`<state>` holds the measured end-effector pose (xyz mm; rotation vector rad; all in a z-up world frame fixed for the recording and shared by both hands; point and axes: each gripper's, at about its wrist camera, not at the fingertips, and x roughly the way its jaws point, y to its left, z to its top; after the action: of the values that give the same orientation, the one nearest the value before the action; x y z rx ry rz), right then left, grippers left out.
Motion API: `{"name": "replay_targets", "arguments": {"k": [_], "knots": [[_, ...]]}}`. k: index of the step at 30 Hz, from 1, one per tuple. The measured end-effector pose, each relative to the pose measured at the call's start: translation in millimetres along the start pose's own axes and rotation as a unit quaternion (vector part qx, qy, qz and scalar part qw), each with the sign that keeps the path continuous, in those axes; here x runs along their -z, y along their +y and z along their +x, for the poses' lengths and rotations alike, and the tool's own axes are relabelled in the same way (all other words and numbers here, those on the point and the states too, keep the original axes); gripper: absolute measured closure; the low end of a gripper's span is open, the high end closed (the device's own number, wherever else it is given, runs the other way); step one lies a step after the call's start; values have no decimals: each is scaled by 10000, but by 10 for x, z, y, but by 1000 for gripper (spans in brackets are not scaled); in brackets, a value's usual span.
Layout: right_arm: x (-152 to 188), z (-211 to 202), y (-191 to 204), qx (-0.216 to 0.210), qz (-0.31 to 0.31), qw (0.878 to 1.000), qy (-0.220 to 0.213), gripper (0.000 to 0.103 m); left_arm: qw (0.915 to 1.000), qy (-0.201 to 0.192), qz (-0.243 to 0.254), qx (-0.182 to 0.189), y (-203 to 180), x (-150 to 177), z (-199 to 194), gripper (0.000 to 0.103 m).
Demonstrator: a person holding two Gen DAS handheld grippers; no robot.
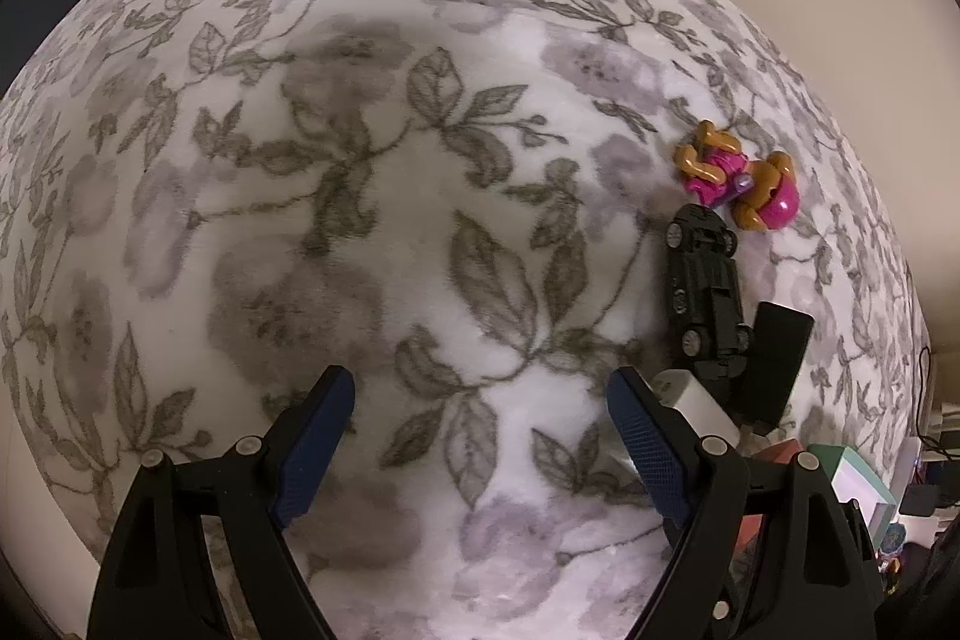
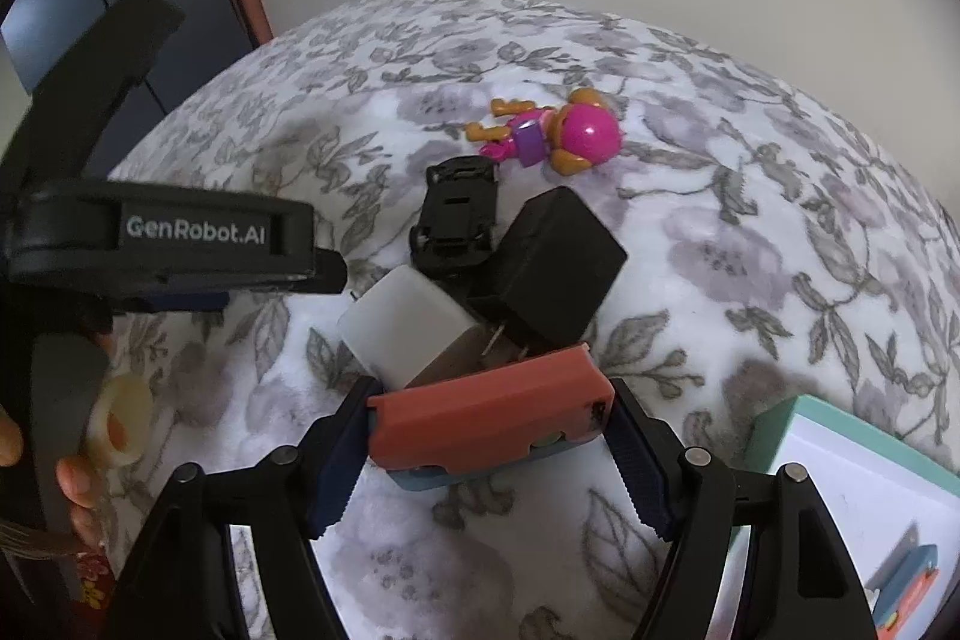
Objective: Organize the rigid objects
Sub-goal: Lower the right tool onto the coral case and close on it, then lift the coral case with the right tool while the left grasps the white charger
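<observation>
My right gripper (image 2: 492, 466) is shut on a red-orange block with a blue underside (image 2: 489, 418), held across its length just above the flowered blanket (image 2: 750, 232). Right beyond it lie a white charger plug (image 2: 408, 334), a black cube adapter (image 2: 558, 262), a black toy car (image 2: 459, 217) and a pink-and-orange toy figure (image 2: 552, 133). My left gripper (image 1: 480, 436) is open over bare blanket, nothing between its fingers. To its right sit the toy figure (image 1: 738, 178), the car (image 1: 705, 292), the black adapter (image 1: 780, 358) and the white plug (image 1: 696, 403).
A teal box with a white inside (image 2: 774, 430) sits at the right near edge of the bed, with small coloured pieces in it. The left gripper's black body (image 2: 162, 235) reaches in from the left, held by a hand (image 2: 78, 484). A pale wall stands behind the bed.
</observation>
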<state>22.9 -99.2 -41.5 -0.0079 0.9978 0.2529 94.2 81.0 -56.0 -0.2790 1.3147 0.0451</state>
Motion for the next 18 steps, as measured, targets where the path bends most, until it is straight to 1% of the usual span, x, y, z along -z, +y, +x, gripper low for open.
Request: {"name": "replay_targets", "arguments": {"k": [7,18], "knots": [[-49,-163,-179,-77,355,9991,-209,27,9999,13,63,114,-99,-1,-9,16],[-61,-447,-508,73,782,9956,-511,27,9989,-45,436,169,-415,17,-74,16]]}}
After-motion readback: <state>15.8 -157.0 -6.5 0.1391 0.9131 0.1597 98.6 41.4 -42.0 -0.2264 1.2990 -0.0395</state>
